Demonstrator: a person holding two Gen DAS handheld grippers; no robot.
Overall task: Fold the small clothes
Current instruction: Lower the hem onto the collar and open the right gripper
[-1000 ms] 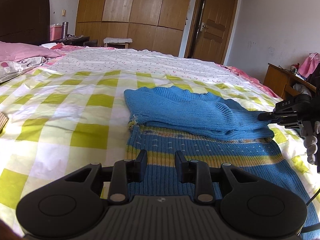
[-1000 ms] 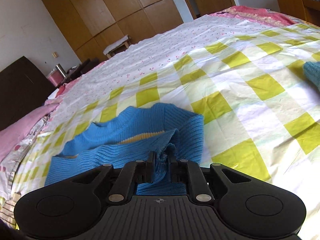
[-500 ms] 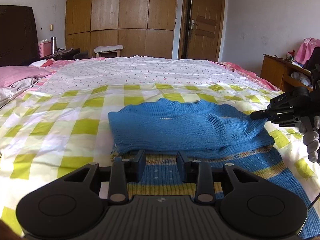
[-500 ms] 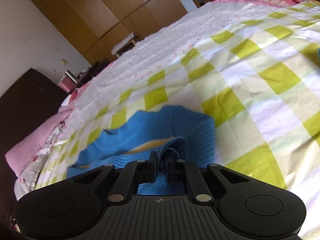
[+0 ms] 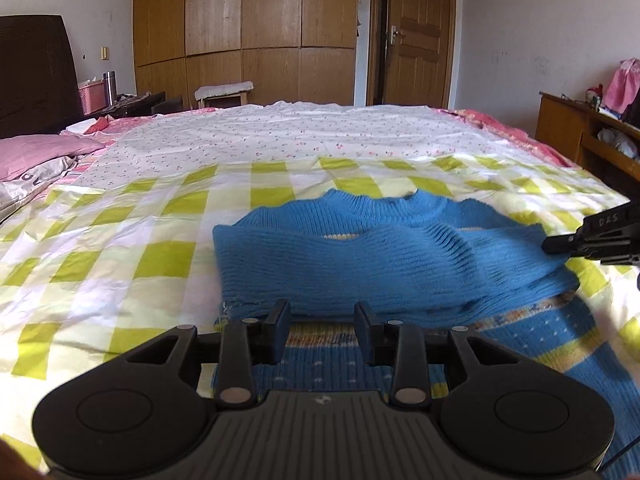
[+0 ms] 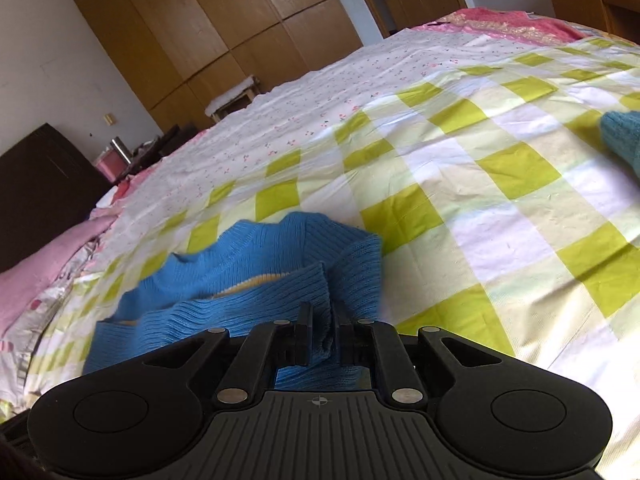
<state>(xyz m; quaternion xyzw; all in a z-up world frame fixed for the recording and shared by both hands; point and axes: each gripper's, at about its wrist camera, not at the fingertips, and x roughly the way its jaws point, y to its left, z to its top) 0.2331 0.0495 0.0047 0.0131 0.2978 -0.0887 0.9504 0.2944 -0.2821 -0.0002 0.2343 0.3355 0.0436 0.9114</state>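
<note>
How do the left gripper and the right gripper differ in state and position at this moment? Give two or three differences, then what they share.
1. The left gripper is open with nothing between its fingers; the right gripper is shut on a fold of the blue knit sweater.
2. The left gripper is over the sweater's striped lower part; the right gripper is at its right edge.

Both are black, two-fingered, and over the checked bedsheet.

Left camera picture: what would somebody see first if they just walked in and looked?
The bright blue sweater jumps out, folded over itself in the middle of the yellow-checked bedsheet. The right gripper pinches a bunch of its knit between the fingers, while the left gripper sits open at the striped hem. Behind the bed stands a big wooden wardrobe.
</note>
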